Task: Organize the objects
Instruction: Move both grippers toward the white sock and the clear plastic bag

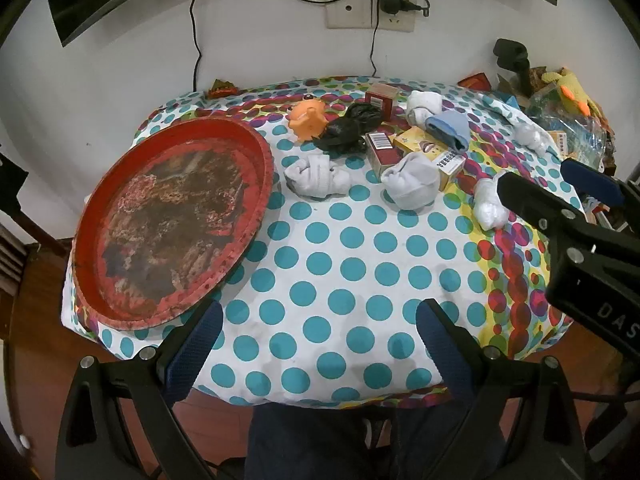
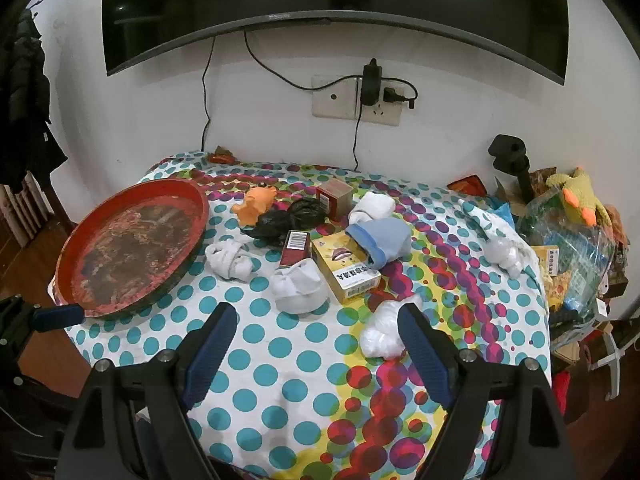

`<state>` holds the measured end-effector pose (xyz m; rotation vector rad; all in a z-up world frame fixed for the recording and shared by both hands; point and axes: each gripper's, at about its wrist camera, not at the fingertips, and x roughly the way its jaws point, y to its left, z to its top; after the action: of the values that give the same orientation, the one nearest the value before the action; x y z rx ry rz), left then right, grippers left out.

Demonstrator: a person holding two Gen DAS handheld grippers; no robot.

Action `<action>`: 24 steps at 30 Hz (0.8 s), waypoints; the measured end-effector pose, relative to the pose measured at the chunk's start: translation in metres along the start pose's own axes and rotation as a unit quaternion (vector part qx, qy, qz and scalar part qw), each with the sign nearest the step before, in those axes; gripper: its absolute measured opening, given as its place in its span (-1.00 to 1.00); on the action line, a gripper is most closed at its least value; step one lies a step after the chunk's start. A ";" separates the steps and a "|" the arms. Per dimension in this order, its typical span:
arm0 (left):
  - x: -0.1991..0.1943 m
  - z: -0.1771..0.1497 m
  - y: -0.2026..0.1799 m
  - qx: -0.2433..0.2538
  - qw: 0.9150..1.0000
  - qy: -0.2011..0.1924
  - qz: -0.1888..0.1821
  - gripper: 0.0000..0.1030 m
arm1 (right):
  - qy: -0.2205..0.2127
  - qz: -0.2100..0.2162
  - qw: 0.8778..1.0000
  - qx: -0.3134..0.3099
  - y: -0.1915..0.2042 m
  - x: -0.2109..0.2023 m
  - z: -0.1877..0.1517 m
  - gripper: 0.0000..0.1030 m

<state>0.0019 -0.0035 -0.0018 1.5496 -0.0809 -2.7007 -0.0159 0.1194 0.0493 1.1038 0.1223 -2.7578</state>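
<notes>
A worn red round tray (image 1: 168, 216) (image 2: 132, 248) lies on the left of the dotted tablecloth (image 1: 340, 264). Behind the middle lie an orange toy (image 1: 308, 118), a black bag (image 1: 348, 126), rolled white socks (image 1: 318, 176) (image 2: 298, 284), a blue sock (image 2: 380, 244), a barcoded red box (image 1: 382, 152) and a yellow box (image 2: 344, 268). My left gripper (image 1: 319, 320) hangs open over bare cloth near the front edge, beside the tray. My right gripper (image 2: 316, 316) is open too, with a crumpled white wad (image 2: 380, 332) just inside its right finger.
A second red box (image 2: 334, 196), white socks (image 2: 372, 206) and another white wad (image 2: 504, 256) sit further back. Clutter with a yellow plush toy (image 2: 576, 196) crowds the right edge. A wall with a screen, socket and cables stands behind. A person's dark trousers (image 1: 320, 440) show below the table.
</notes>
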 end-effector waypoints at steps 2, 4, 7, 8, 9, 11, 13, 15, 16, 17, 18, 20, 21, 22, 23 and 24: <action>0.001 0.000 0.000 0.000 1.000 0.002 -0.001 0.88 | 0.001 -0.003 1.000 -0.001 -0.002 0.002 0.000 0.66; 0.003 0.001 0.000 0.000 1.000 0.005 -0.002 0.89 | 0.002 -0.005 1.000 0.000 -0.004 0.004 0.000 0.66; 0.006 0.002 0.000 0.001 1.000 0.009 -0.001 0.89 | 0.007 -0.006 1.000 0.004 -0.008 0.009 -0.002 0.66; 0.008 0.002 -0.001 0.001 1.000 0.010 -0.002 0.88 | 0.009 -0.006 1.000 0.006 -0.010 0.011 -0.002 0.66; 0.009 0.003 -0.001 0.001 1.000 0.011 -0.001 0.88 | 0.011 -0.006 1.000 0.008 -0.011 0.013 -0.003 0.66; 0.012 0.003 -0.002 0.003 1.000 0.013 -0.001 0.88 | 0.015 -0.008 1.000 0.010 -0.015 0.017 -0.005 0.66; 0.015 0.004 -0.003 0.005 1.000 0.016 0.000 0.88 | 0.017 -0.009 1.000 0.013 -0.018 0.021 -0.008 0.66; 0.018 0.005 -0.004 0.006 1.000 0.019 0.000 0.89 | 0.020 -0.007 1.000 0.014 -0.021 0.024 -0.010 0.66; 0.020 0.006 -0.005 0.005 1.000 0.020 0.000 0.88 | 0.020 -0.008 1.000 0.016 -0.023 0.025 -0.011 0.66; 0.022 0.007 -0.005 0.003 1.000 0.021 0.000 0.88 | 0.021 -0.009 1.000 0.017 -0.026 0.028 -0.013 0.66; 0.024 0.007 -0.005 0.000 1.000 0.022 -0.002 0.89 | 0.022 -0.009 1.000 0.018 -0.028 0.030 -0.014 0.66; 0.028 0.009 -0.005 -0.002 1.000 0.024 -0.009 0.88 | 0.028 -0.012 0.999 0.022 -0.033 0.036 -0.016 0.66; 0.031 0.010 -0.005 -0.003 1.000 0.026 -0.010 0.88 | 0.030 -0.013 0.999 0.024 -0.037 0.039 -0.018 0.66; 0.032 0.011 -0.006 -0.003 1.000 0.025 -0.011 0.88 | 0.031 -0.012 0.999 0.026 -0.040 0.042 -0.020 0.66; 0.036 0.012 -0.007 -0.003 1.000 0.026 -0.012 0.88 | 0.034 -0.012 0.999 0.031 -0.044 0.046 -0.022 0.66; 0.038 0.013 -0.008 -0.002 1.000 0.027 -0.011 0.89 | 0.038 -0.014 0.998 0.037 -0.048 0.051 -0.024 0.66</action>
<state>-0.0280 0.0027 -0.0284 1.6316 -0.0577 -2.6716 -0.0449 0.1637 -0.0024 1.2362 0.0459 -2.7663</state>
